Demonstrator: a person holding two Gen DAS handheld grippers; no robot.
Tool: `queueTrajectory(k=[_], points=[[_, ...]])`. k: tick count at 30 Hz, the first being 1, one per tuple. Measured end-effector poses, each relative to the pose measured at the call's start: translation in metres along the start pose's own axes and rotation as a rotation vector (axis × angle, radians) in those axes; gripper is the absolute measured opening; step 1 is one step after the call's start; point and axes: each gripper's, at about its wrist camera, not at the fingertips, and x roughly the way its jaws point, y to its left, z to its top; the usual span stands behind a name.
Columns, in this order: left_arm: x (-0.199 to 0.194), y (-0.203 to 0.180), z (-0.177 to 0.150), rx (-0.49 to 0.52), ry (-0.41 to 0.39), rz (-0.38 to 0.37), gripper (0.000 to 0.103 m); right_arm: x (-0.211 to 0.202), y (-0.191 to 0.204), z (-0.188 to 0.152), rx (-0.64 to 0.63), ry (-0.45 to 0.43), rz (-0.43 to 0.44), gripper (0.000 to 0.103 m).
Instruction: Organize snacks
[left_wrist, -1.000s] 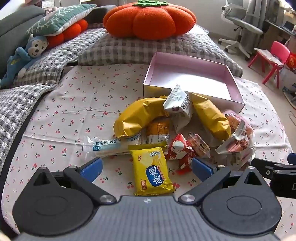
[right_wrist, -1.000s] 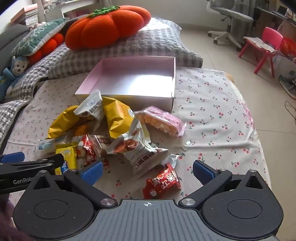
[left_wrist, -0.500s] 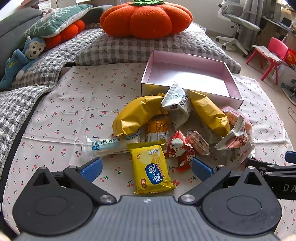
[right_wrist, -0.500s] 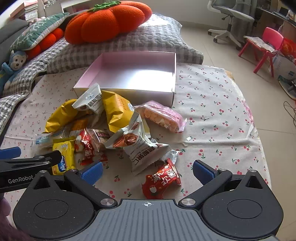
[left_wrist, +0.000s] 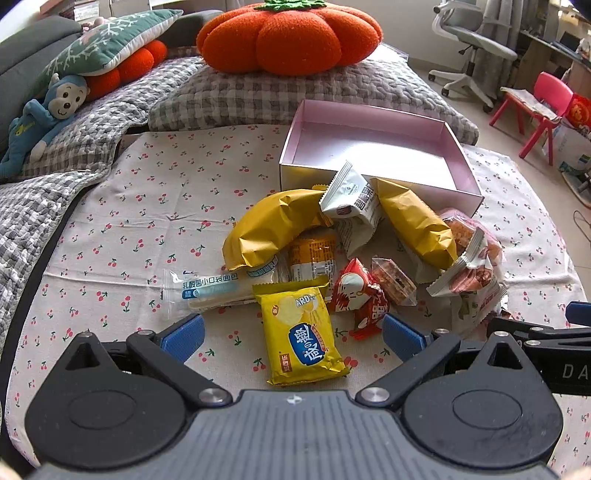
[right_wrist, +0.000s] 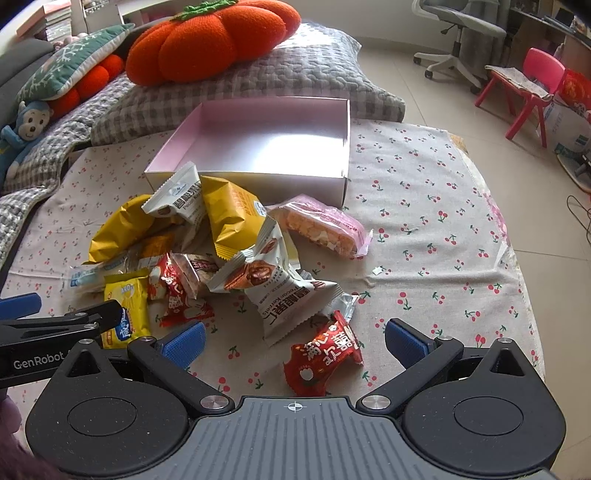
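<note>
Moved since earlier: both grippers have crept a bit closer to the snack pile; the packets themselves haven't budged.
Left gripper (left_wrist: 291, 334): jaws wide apart, holding nothing, with the yellow chip packet (left_wrist: 303, 332) sitting right between them.
Right gripper (right_wrist: 293, 338): also spread wide and empty, lined up on the red candy packet (right_wrist: 323, 354).
Snack pile: heaped on the cherry-print cloth (left_wrist: 147, 206), right against the near wall of the pink box (left_wrist: 373, 184), which has nothing in it yet.
Handling: these look light, crinkly and slick, with puffy middles that'd squish, so I'd pinch a flat sealed edge.
Progress: looks like nothing's been sorted so far.
</note>
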Motion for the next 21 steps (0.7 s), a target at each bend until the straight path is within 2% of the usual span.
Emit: queueTrajectory(k=[21], points=[[-0.0014, -0.001, -0.0001, 0.005, 0.001, 0.0, 0.103, 0.0006, 0.0002, -0.0004, 0.0, 0.001, -0.002, 0.103]])
